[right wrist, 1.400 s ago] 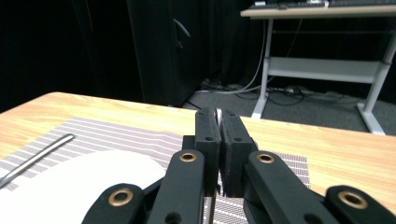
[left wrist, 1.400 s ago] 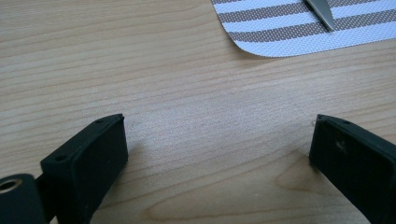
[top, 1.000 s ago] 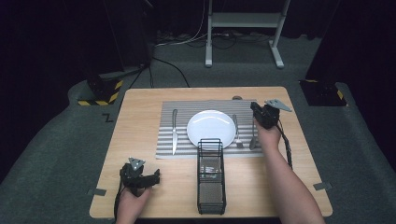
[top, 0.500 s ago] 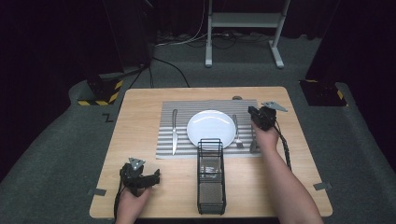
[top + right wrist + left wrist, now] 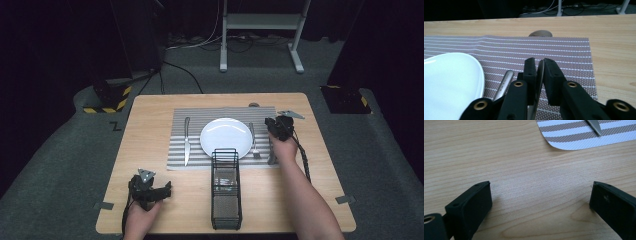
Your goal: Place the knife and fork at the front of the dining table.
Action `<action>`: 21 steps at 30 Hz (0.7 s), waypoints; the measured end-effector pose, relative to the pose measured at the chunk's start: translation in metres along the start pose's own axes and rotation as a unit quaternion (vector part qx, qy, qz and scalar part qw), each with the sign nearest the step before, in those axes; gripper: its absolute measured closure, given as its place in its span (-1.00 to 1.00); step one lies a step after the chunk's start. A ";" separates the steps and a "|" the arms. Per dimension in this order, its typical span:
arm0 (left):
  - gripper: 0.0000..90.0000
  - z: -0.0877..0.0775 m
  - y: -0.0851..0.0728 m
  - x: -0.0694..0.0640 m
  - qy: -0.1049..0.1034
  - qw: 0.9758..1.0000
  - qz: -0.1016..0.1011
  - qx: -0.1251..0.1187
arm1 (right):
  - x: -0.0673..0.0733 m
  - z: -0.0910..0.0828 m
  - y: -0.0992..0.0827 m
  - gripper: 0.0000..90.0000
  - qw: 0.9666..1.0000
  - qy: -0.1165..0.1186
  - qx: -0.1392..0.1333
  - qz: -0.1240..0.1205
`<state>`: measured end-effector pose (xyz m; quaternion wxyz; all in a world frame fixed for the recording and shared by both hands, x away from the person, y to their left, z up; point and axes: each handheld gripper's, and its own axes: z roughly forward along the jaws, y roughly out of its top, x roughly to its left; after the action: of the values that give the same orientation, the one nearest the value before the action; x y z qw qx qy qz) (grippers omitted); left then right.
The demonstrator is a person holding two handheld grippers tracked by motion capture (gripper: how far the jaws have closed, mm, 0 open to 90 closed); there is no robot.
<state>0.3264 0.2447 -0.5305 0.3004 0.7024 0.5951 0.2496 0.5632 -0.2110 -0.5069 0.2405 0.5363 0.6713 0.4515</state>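
Spoon: seen on edge between the fingers of the right gripper, over the right side of the mat, just right of the fork.
Right fingers: have just been opening; they are set close against both faces of the spoon, and whether it is still pressed cannot be told.
Right gripper place: held low over the mat's right edge, pointed toward the far side of the counter.
Left gripper: rested near the counter's near left corner, well apart from the mat.
Left fingers: spread wide and released, with bare wood between them.
Plate: placed at the mat's middle, the fork lying just beside its right rim.
Knife: laid on the mat, left of the plate.
Basket: black wire, stood on the counter at the mat's near edge, between the two hands.
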 end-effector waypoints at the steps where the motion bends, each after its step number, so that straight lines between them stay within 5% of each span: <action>1: -0.90 0.000 0.000 0.000 0.000 1.000 0.000 0.000 | 0.000 0.000 0.000 0.68 1.000 -0.004 0.000 0.002; 13: -0.90 0.000 0.000 0.000 0.000 1.000 0.001 0.001 | 0.000 -0.027 -0.003 0.58 1.000 -0.019 -0.019 -0.013; 21: -0.90 0.000 0.000 0.000 -0.001 1.000 0.001 0.001 | 0.008 -0.057 -0.018 0.30 0.999 -0.022 -0.018 -0.047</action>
<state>0.3264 0.2447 -0.5303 0.3000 0.7033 0.5945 0.2490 0.5061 -0.2238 -0.4941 0.2853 0.5099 0.6821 0.4398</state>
